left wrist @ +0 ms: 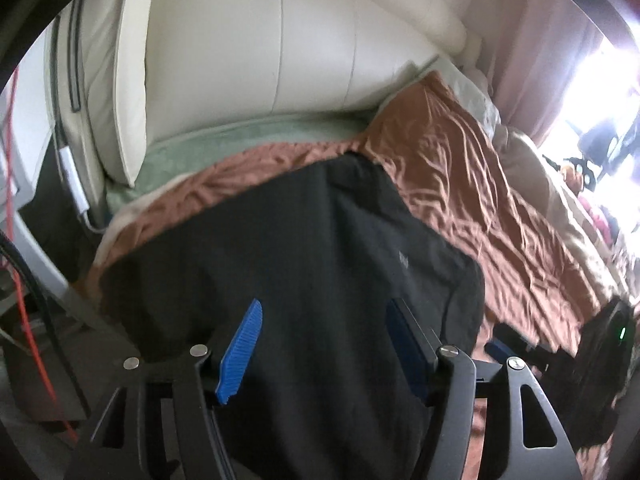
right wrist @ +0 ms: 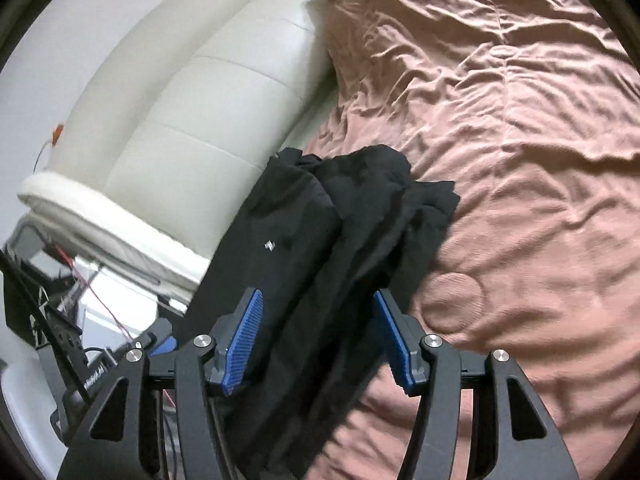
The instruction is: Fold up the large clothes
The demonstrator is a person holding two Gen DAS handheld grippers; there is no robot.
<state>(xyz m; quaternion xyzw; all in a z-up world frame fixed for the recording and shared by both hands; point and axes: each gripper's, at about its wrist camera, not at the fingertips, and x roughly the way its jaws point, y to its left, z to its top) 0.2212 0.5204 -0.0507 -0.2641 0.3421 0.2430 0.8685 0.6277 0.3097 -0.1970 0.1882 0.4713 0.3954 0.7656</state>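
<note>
A large black garment [left wrist: 288, 264] with a small white logo lies on the brown bedspread [left wrist: 460, 168] near the bed's head end. My left gripper [left wrist: 324, 316] is open, its blue pads [left wrist: 240, 352] spread above the garment. In the right wrist view the same garment [right wrist: 320, 240] lies bunched and partly folded by the bed's edge. My right gripper [right wrist: 318, 308] is open over it, with blue pads [right wrist: 244, 340] on either side of the cloth. The right gripper's body [left wrist: 600, 344] also shows at the right of the left wrist view.
A cream padded headboard [left wrist: 256, 52] stands behind the garment and also shows in the right wrist view [right wrist: 192, 120]. A green sheet [left wrist: 248, 136] shows under the bedspread [right wrist: 520, 160]. Cables and dark equipment [right wrist: 60, 320] are beside the bed. Pink curtains [left wrist: 540, 40] and a bright window are at right.
</note>
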